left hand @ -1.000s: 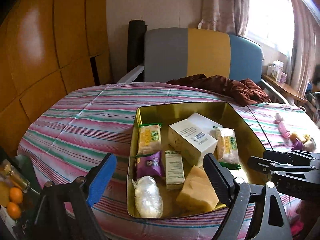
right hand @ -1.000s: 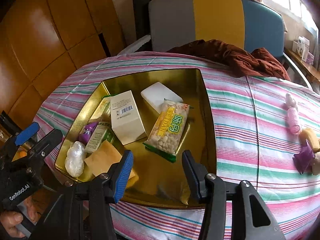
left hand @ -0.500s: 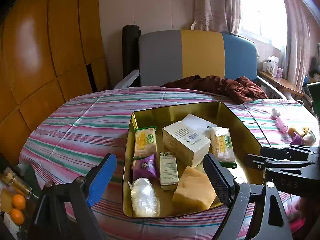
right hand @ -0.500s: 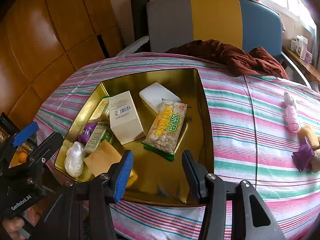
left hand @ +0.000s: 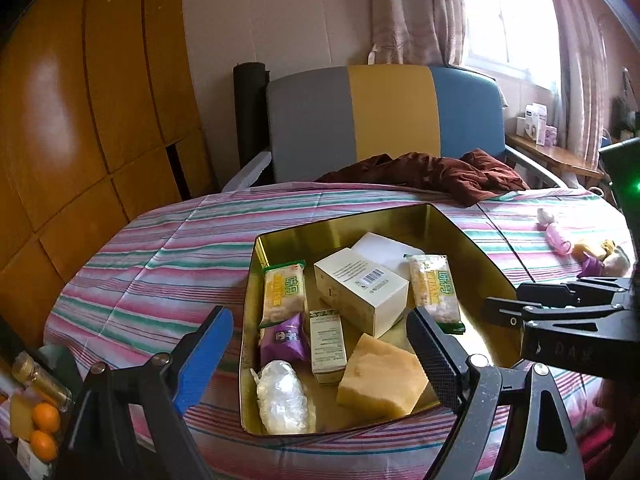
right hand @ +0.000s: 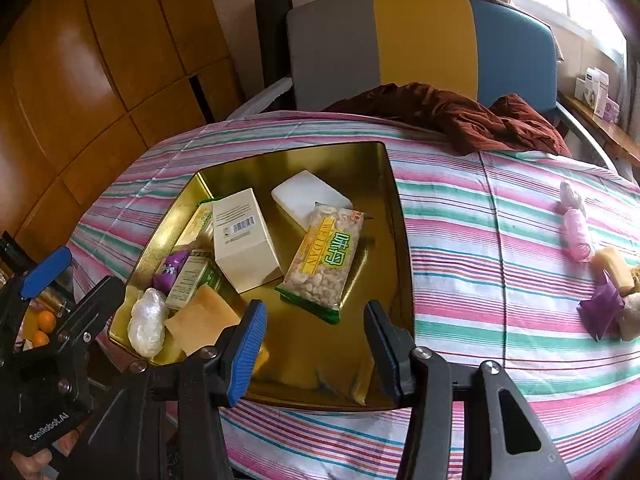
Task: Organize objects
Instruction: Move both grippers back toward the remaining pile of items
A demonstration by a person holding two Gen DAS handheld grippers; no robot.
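Note:
A gold tin tray (left hand: 256, 280) (right hand: 400, 240) sits on the striped tablecloth. It holds a white carton (left hand: 360, 288) (right hand: 240, 240), two snack packs (left hand: 282, 292) (right hand: 328, 256), a purple packet (left hand: 282, 338), a small green box (left hand: 326, 340), a yellow sponge block (left hand: 380, 376), a clear wrapped lump (left hand: 282, 396) and a white block (right hand: 308, 196). My left gripper (left hand: 318, 316) hovers open before the tray's near left corner, holding nothing. My right gripper (right hand: 314, 312) stands open over the tray's near edge, also with nothing in it.
Loose on the cloth at the right lie a pink roll (right hand: 576, 232), a yellow piece (right hand: 612, 268) and a purple packet (right hand: 600, 308). A brown cloth (left hand: 432, 172) lies at the table's far edge before a chair (left hand: 384, 120). Oranges (left hand: 40, 420) sit below the table's left side.
The left wrist view has rolled slightly and shows more of the wall. Nothing in the tray has shifted, and both grippers keep the same opening.

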